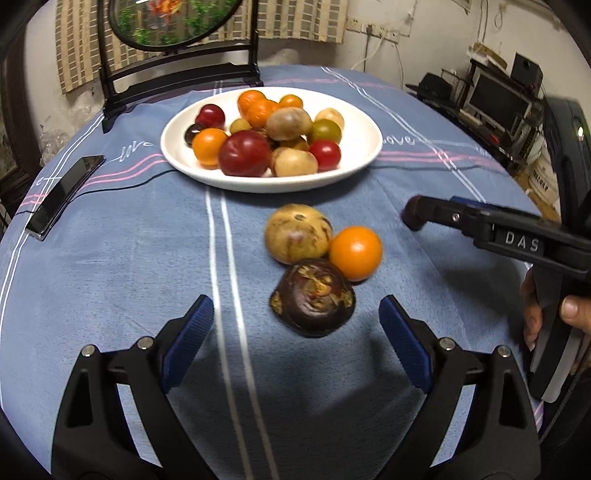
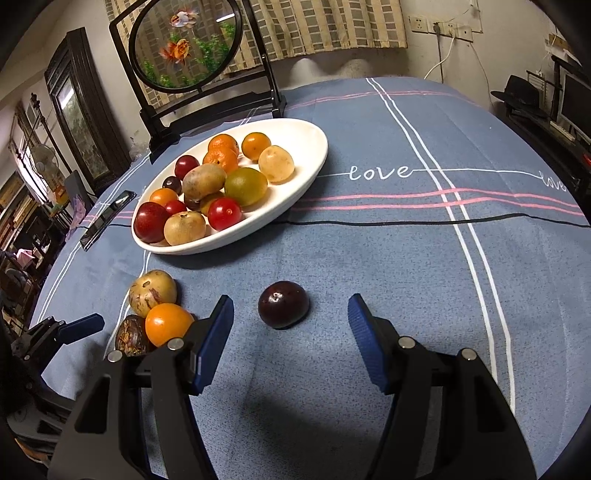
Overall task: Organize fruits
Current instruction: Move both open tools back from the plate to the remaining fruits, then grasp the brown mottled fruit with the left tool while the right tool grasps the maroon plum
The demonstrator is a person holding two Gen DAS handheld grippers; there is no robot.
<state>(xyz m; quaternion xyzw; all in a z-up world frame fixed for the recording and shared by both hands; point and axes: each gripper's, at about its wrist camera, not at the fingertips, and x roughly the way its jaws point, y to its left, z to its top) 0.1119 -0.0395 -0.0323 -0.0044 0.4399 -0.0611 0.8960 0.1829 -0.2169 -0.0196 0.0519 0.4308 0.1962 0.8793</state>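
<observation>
In the right wrist view, the dark brown fruit [image 2: 129, 338] is half covered by the orange fruit [image 2: 168, 324] and by the right gripper's near-left finger. The left gripper [image 2: 79, 325] is cut off by the left edge, so its jaw spacing cannot be judged there. In the plate [image 1: 364, 125], several small fruits are buried under the pile. The round screen [image 1: 173, 22] is cropped by the top edge.

Home living room: cloth-covered table [image 2: 369, 258], decorative goldfish screen [image 2: 184, 48] beyond fruit plate [image 2: 310, 147], curtain (checked) behind, computer monitor [image 1: 498, 99] far right.
</observation>
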